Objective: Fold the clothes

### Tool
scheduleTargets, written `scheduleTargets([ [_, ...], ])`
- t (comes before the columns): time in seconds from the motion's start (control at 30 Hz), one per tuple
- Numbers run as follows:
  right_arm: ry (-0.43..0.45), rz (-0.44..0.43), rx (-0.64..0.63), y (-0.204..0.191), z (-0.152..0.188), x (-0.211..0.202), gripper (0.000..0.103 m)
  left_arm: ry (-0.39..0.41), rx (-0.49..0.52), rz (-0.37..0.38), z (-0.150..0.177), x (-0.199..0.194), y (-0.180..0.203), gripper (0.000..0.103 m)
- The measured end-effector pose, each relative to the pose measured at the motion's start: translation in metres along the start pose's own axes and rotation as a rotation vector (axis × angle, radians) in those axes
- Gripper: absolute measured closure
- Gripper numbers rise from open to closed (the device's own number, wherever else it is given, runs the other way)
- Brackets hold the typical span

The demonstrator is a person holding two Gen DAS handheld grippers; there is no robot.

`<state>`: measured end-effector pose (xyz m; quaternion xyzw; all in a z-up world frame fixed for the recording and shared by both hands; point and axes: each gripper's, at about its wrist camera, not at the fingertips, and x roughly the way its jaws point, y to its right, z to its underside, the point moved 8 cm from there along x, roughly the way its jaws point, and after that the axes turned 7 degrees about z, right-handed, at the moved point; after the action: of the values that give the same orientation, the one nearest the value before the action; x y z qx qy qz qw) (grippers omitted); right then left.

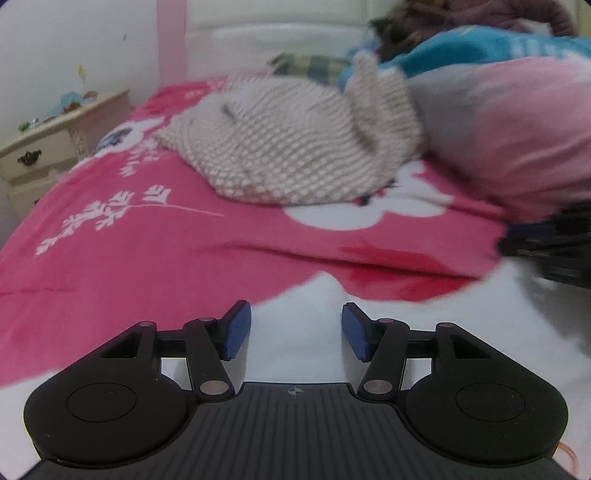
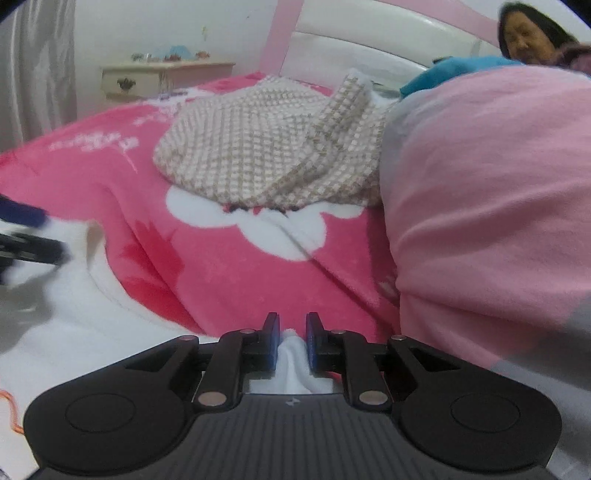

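A beige knitted sweater (image 1: pixel 288 147) (image 2: pixel 258 147) lies crumpled on a pink blanket with white flowers (image 1: pixel 147 240) (image 2: pixel 221 258), well ahead of both grippers. My left gripper (image 1: pixel 295 328) is open over a white patch of fabric (image 1: pixel 295 295), with nothing between its blue pads (image 1: pixel 236 332). My right gripper (image 2: pixel 291 339) is shut on a raised fold of white fabric (image 2: pixel 291 354), which stands pinched between the pads. The left gripper shows blurred at the left edge of the right wrist view (image 2: pixel 26 236). The right gripper is a dark blur (image 1: pixel 546 251) in the left wrist view.
A bulky pink and grey quilt (image 1: pixel 517 129) (image 2: pixel 480 203) rises on the right beside the sweater. Teal clothing (image 1: pixel 480 48) (image 2: pixel 454 70) lies behind it. A person (image 2: pixel 528 33) is at the far right by the white headboard (image 2: pixel 369 37). A cream nightstand (image 1: pixel 44 147) (image 2: pixel 166 77) stands beyond the bed's left side.
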<state>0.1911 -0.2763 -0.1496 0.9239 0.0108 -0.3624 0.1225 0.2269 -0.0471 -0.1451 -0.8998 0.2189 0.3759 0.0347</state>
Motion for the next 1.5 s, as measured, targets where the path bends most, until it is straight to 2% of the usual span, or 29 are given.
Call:
scheduleTargets([
  [0.1,-0.037,-0.044,0.061,0.003,0.005,-0.001,0.087,-0.030,-0.072,0.021,-0.002,0.017,-0.009,0.048],
  [0.17,-0.055,-0.066,0.082,0.005,0.006,0.000,0.086,-0.020,-0.089,0.022,-0.002,0.020,-0.010,0.057],
  [0.23,-0.018,-0.072,0.086,0.005,0.003,-0.006,0.089,0.004,-0.087,0.045,-0.002,0.019,-0.006,0.088],
  [0.3,0.019,-0.077,0.090,0.006,-0.001,-0.012,0.096,0.040,-0.073,0.058,-0.001,0.010,-0.001,0.092],
  [0.4,0.087,-0.084,0.097,0.006,-0.007,-0.022,0.097,0.142,-0.059,0.046,-0.005,-0.011,0.001,0.095],
  [0.5,0.208,-0.059,0.090,0.003,-0.015,-0.033,0.097,0.239,-0.074,-0.033,-0.010,-0.024,-0.005,0.095],
  [0.6,0.229,-0.008,0.051,-0.004,-0.012,-0.020,0.097,0.260,-0.069,-0.112,-0.009,-0.016,-0.003,0.095],
  [0.7,0.215,0.050,-0.001,-0.010,-0.004,-0.001,0.095,0.209,-0.022,-0.200,0.004,0.010,0.006,0.093],
  [0.8,0.137,0.086,0.015,-0.006,0.002,0.015,0.092,0.157,0.010,-0.253,0.012,0.026,0.011,0.087],
  [0.83,0.106,0.097,0.028,-0.004,0.004,0.020,0.090,0.150,0.008,-0.256,0.009,0.025,0.010,0.080],
  [0.9,0.102,0.083,0.089,0.003,-0.001,0.015,0.069,0.131,-0.007,-0.255,0.005,0.024,0.006,0.067],
  [0.93,0.116,0.063,0.125,0.007,-0.005,0.008,0.065,0.120,-0.019,-0.262,0.004,0.022,0.002,0.056],
  [1.03,0.194,-0.012,0.171,0.013,-0.021,-0.028,0.058,0.124,-0.126,-0.252,-0.003,0.007,-0.014,0.045],
  [1.17,0.285,-0.133,0.210,0.026,-0.035,-0.102,0.055,0.163,-0.300,-0.202,-0.011,-0.025,-0.032,0.042],
  [1.23,0.316,-0.173,0.232,0.037,-0.038,-0.140,0.055,0.183,-0.347,-0.194,-0.016,-0.043,-0.036,0.042],
  [1.33,0.337,-0.198,0.280,0.062,-0.036,-0.197,0.055,0.207,-0.401,-0.173,-0.022,-0.073,-0.036,0.040],
  [1.5,0.334,-0.156,0.379,0.109,-0.019,-0.280,0.055,0.197,-0.424,-0.089,-0.024,-0.117,-0.013,0.039],
])
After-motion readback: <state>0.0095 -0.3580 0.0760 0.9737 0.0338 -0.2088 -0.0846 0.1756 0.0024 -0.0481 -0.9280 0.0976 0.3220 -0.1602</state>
